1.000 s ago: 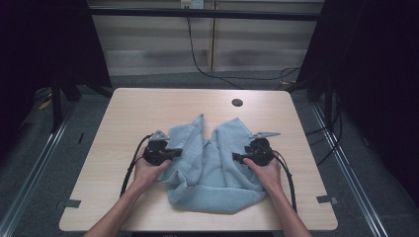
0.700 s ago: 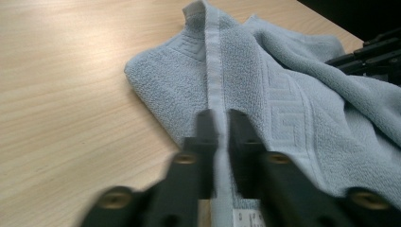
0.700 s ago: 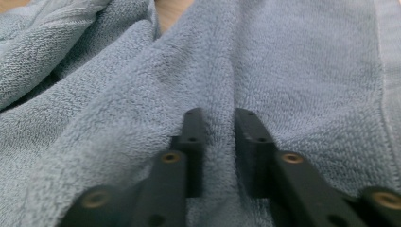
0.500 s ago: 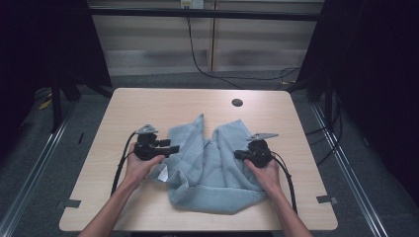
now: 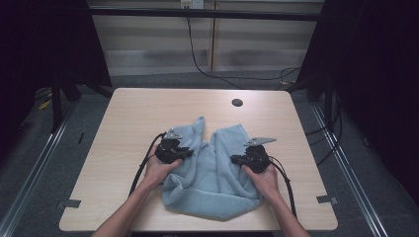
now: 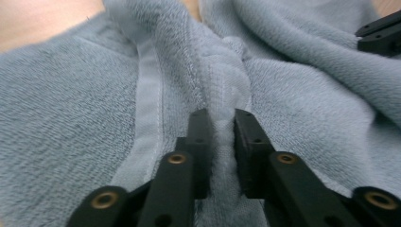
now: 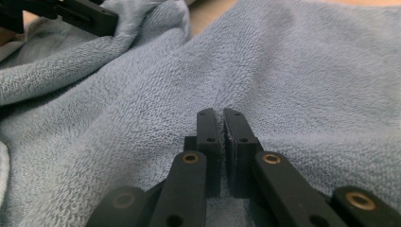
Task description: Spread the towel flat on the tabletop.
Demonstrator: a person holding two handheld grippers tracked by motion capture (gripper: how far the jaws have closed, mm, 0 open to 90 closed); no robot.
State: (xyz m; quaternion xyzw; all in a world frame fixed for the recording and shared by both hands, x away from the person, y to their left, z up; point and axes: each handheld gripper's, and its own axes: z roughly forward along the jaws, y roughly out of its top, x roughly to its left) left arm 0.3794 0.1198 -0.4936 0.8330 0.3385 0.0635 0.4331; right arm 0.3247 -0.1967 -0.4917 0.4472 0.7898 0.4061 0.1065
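Left gripper (image 6: 221,116): jaws just closing, narrow gap kept, raised ridge of crumpled light-blue terry towel (image 6: 293,85) pinched between pads beside flat woven hem band. Right gripper (image 7: 220,113): jaws nearly together, thin fold of looped pile clamped between fingers (image 7: 206,127). Towel spread under both on pale wooden table (image 5: 148,108).

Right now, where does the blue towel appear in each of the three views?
High view: towel lies low centre on the table.
Left gripper view: a towel ridge sits between the jaws.
Right gripper view: towel spreads behind the jaws.
Shared landmark: the towel's hem.
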